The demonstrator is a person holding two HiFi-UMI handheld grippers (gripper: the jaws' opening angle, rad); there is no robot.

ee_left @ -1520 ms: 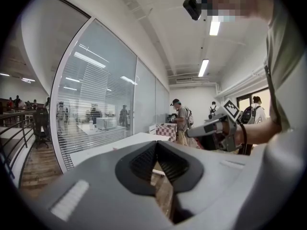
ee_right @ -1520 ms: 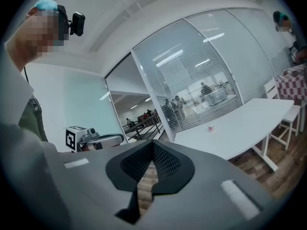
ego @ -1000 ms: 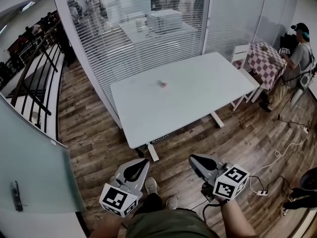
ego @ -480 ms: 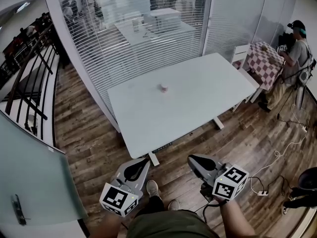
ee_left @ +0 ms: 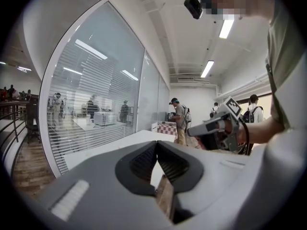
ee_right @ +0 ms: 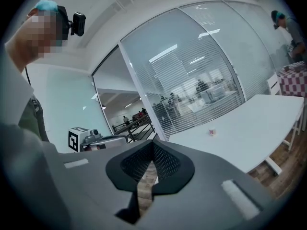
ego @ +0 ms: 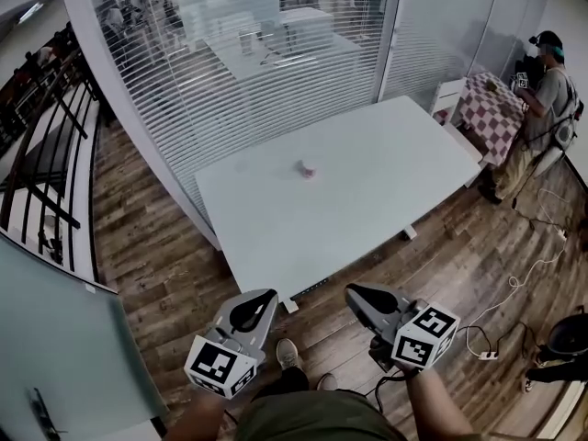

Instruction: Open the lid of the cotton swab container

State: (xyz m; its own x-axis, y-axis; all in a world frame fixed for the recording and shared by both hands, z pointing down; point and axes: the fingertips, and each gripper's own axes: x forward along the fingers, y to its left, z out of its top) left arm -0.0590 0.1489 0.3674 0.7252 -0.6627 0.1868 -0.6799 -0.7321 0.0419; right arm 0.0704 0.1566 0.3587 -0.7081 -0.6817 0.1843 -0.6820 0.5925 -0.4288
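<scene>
Item: small pink cylindrical cotton swab container [ego: 307, 168], which stood alone near the middle of a white rectangular table [ego: 386, 191]. Tools: grey two-jaw left gripper [ego: 266, 298], jaws pressed together with nothing between them; grey two-jaw right gripper [ego: 356, 294], likewise closed and empty. Both were held side by side over the brown wooden plank floor [ego: 165, 274], short of the table's near edge and well apart from the container.

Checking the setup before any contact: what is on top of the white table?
Only one small pinkish container, standing near the middle of the white table. The whole tabletop is in the head view, with nothing covering it. The container is too small to tell its lid or contents.
</scene>
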